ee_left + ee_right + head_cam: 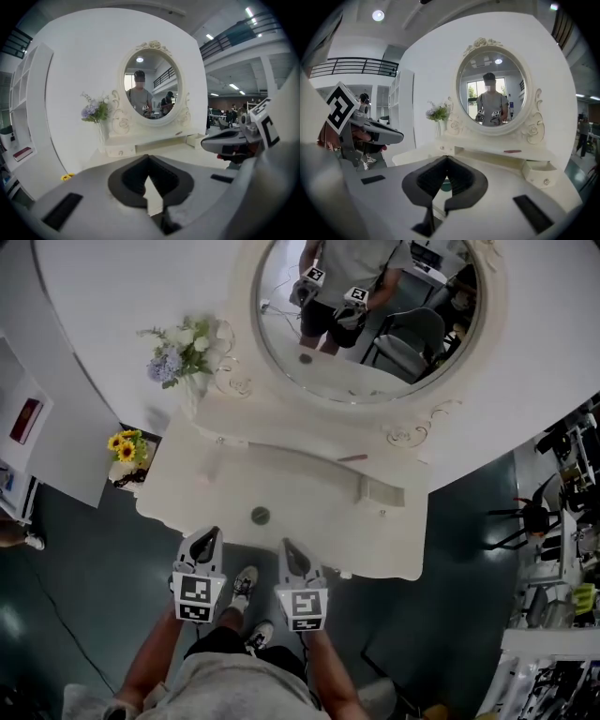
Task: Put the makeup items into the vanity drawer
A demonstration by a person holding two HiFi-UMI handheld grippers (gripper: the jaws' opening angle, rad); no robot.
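Tongs shut and empty: the left gripper [149,158] and the right gripper [446,159] are held side by side at the near edge of the white vanity table [314,523], each pair of jaws closed tip to tip with nothing gripped. A round dark compact [261,516] is seen lying flat on the tabletop at 12 o'clock from the pair, near but untouched; being round, it offers no long axis. Farther off at 1 o'clock, a slim pink stick [352,457], perhaps a lip pencil, is laid on the raised shelf below the oval mirror [281,334], its long axis along the 9-to-3 line. Which end is its tip cannot be told. A small drawer [382,492] appears pulled open at 2 o'clock. The reach is judged to be in hand, with no item yet collected. Next, one pair of jaws would have to be opened and lowered across the compact's rim.
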